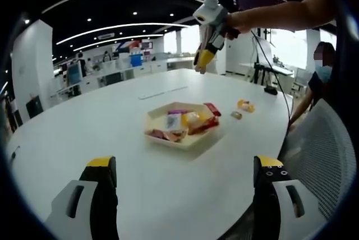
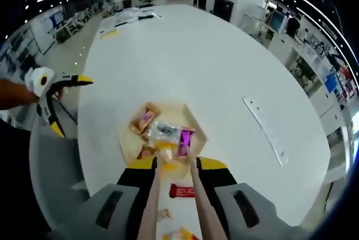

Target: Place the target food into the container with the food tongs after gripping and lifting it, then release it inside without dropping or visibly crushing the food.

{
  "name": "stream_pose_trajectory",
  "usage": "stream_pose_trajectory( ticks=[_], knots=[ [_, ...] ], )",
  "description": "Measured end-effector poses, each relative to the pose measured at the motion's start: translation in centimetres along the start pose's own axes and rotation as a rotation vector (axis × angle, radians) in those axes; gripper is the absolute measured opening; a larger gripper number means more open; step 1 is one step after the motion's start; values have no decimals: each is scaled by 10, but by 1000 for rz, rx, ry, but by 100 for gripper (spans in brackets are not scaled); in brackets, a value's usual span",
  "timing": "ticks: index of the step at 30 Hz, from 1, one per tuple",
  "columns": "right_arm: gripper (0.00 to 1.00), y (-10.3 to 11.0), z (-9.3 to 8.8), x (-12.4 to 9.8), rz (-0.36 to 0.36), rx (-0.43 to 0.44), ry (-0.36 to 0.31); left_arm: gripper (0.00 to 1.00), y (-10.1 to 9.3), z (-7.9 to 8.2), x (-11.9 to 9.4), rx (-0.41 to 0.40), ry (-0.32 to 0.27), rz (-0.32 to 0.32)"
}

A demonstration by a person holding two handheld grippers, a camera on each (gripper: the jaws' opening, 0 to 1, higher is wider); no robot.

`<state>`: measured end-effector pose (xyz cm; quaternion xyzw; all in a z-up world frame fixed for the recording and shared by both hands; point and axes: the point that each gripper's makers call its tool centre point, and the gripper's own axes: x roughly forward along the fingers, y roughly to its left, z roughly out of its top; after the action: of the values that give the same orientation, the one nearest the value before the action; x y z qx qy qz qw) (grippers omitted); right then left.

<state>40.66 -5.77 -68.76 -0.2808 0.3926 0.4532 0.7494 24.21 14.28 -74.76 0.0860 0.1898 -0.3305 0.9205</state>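
Observation:
A cream tray [image 1: 150, 120] [image 2: 193, 118] sits mid-table with several wrapped snacks in it. High above its far side a hand holds my right gripper [image 1: 205, 58] [image 2: 176, 164], which is shut on beige food tongs [image 2: 153, 195]. The tong tips hang over the tray's near edge. A yellow snack [image 2: 168, 153] shows between those tips; I cannot tell whether it is gripped or lies in the tray. A red packet [image 1: 212, 109] [image 2: 182, 190] lies at the tray's corner. My left gripper [image 1: 185, 164] [image 2: 70, 105] stands open and bare, back from the tray.
Two small snacks [image 1: 245, 105] [image 1: 236, 115] lie on the white table [image 1: 112, 133] beyond the tray. A grey mesh chair [image 1: 320, 150] [image 2: 50, 156] stands at the table's edge, with a seated person [image 1: 322, 69] behind. A flat strip [image 1: 162, 92] [image 2: 266, 130] lies farther out.

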Motion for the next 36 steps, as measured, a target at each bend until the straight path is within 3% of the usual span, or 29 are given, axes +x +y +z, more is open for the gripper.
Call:
stream_pose_trajectory(
  ticks=[17,29,36],
  knots=[
    [27,-30,-51,-1,-47,120,35,99,-3,-3,1,-1,15,-12],
    [27,-40,-78,20,-74,213,82,99,-2,-6,2,-4,26,-13],
    [27,-46,-87,35,-75,320,90,99,-3,-9,2,5,39,-17]
  ],
)
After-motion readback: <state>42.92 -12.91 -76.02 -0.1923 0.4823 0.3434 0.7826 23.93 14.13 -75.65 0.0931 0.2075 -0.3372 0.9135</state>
